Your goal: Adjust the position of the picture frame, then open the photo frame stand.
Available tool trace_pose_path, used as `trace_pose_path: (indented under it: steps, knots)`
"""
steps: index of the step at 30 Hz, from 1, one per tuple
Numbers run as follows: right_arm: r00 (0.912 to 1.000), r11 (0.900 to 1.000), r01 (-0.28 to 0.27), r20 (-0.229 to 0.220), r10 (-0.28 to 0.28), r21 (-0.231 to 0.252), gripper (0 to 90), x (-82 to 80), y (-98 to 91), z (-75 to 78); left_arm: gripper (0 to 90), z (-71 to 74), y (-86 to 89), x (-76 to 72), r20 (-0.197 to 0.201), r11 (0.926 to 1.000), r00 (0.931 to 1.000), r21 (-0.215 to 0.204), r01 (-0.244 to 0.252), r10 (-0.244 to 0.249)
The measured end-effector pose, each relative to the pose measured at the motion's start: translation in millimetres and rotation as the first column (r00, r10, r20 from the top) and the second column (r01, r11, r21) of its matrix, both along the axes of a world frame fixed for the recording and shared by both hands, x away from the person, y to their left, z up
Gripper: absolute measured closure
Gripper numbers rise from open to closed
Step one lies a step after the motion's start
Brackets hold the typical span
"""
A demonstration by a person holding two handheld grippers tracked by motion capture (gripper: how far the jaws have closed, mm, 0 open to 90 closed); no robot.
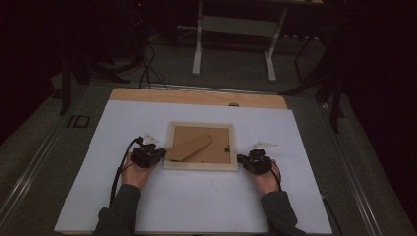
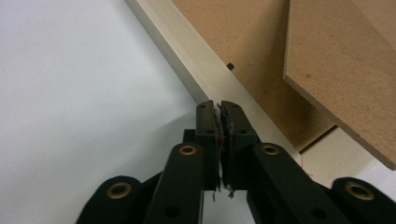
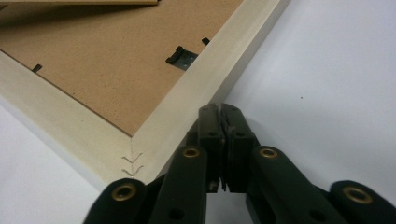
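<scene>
High view above the table looking forward and down, both gripper views close, sharing the picture frame [image 1: 200, 146].

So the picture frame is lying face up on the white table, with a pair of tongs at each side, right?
Not quite: the picture frame lies face down. The high view shows its brown backing board and stand flap on top. It does lie on the white table, left tongs and right tongs beside it.

Shut left gripper [image 2: 220, 106] at frame [image 2: 205, 74] edge

Pale matt wooden frame [image 1: 200, 167], rough brown fibreboard backing [image 3: 93, 60], perhaps metal clip [image 3: 181, 57], smooth white tabletop [image 1: 196, 206]
</scene>
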State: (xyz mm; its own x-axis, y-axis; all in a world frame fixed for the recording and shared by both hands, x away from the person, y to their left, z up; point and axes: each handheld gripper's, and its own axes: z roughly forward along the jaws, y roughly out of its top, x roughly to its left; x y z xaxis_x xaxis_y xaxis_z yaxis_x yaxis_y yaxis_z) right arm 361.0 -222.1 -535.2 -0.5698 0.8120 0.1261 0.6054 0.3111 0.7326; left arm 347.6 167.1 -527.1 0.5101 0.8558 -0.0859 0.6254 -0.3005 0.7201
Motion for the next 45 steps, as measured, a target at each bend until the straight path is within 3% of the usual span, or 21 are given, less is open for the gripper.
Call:
trace_pose_path:
  steps: [8,12,16,29,37,45]
  knots:
    - [0.9997,0.9999,0.01,0.022,-0.01,0.004,84.6,0.0,-1.6,2.8,83.9,10.7,7.8,-1.3,0.016,0.9992,0.9995,-0.031,-0.027,0.027]
    - [0.9992,0.9997,0.014,0.037,-0.015,0.019,82.5,-1.0,-3.4,6.4,82.3,20.2,11.6,-2.9,0.027,0.9947,0.9984,-0.091,-0.047,0.05]
    - [0.9985,0.9996,0.021,0.051,-0.022,0.017,80.6,-1.0,-4.6,8.3,80.4,29.6,11.7,-3.4,0.046,0.9933,0.9974,-0.104,-0.051,0.056]
    - [0.9982,0.9992,0.015,0.058,-0.017,0.038,76.7,-1.5,-5.8,11.3,73.0,54.4,13.2,-5.6,0.087,0.9904,0.9953,-0.135,-0.03,0.042]
    - [0.9981,0.999,0.017,0.058,-0.02,0.042,76.3,-0.9,-7.3,11.4,67.5,67.3,9.5,-1.2,0.093,0.9888,0.9957,-0.149,0.008,0.006]
    - [0.9981,0.9988,0.019,0.058,-0.021,0.045,75.1,-1.2,-7.6,11.7,57.8,74.3,5.7,8.0,0.081,0.9805,0.9967,-0.195,0.021,-0.005]
